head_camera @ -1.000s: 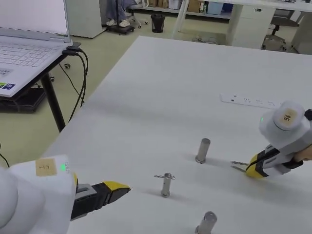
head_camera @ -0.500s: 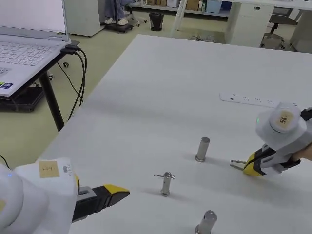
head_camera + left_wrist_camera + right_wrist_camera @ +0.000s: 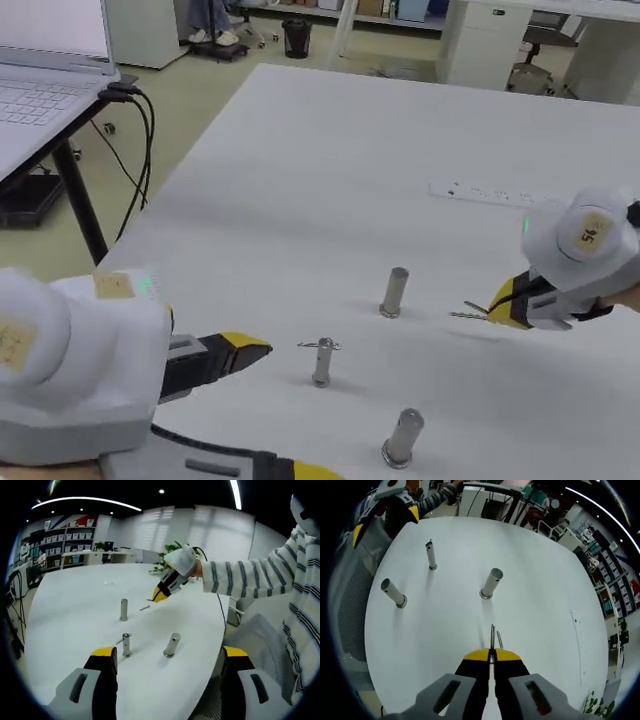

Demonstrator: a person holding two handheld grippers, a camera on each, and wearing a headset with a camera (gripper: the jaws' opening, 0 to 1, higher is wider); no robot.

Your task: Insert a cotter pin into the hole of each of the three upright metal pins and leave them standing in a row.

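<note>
Jaws tight on cotter pin (image 3: 492, 636); sticker (image 3: 594, 234) perhaps "56"

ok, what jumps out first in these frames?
Three upright metal pins stand on the white table; the pin nearest the left gripper has a cotter pin through its top. The right gripper, shut on a second cotter pin, aims it toward the far pin. The left gripper is open.

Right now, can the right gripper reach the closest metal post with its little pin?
Probably yes. The right gripper holds the cotter pin pointed toward the upright metal pin, with only bare table between them.
</note>
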